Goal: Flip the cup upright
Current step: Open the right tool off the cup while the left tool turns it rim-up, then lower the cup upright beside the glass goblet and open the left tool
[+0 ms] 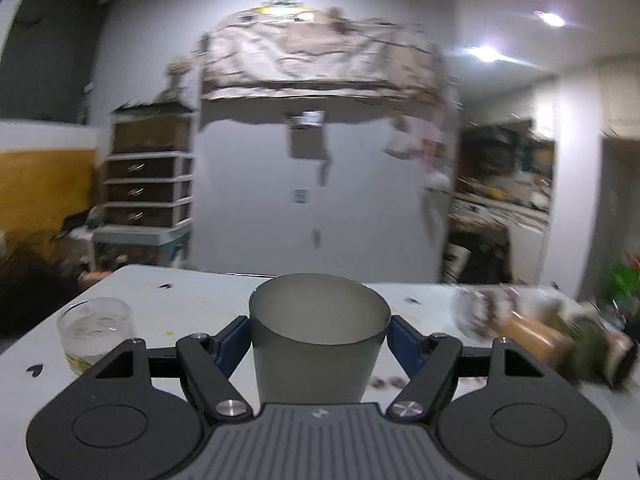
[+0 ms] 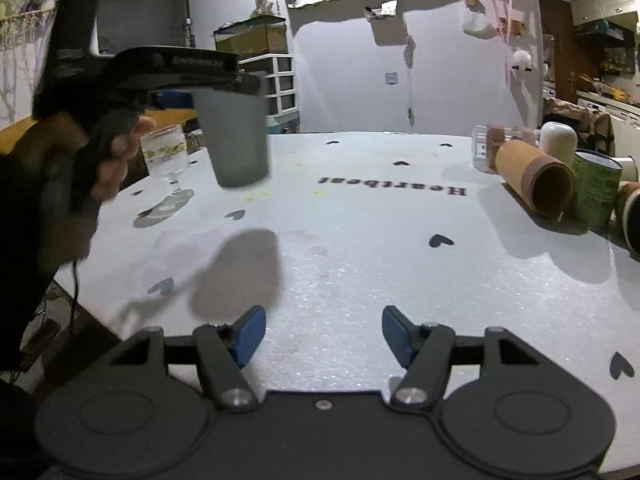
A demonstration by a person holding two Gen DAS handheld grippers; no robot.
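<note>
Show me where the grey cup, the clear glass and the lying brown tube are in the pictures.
grey cup (image 1: 316,344): left wrist view, front wall below the rim.
clear glass (image 2: 165,152): right wrist view, patterned side of the bowl.
brown tube (image 2: 524,168): right wrist view, upper side.

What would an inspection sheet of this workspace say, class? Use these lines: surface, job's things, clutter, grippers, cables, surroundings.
Surface: white table with heart prints and the word Heartbeat.
Job's things: grey cup held mouth-up, off the table.
Clutter: glass at left; brown tube on its side, green can at right.
Grippers: left gripper shut on grey cup; right gripper open, holding nothing.
Cables: thin dark cord hanging below the hand.
Surroundings: drawer unit, white wall.
</note>
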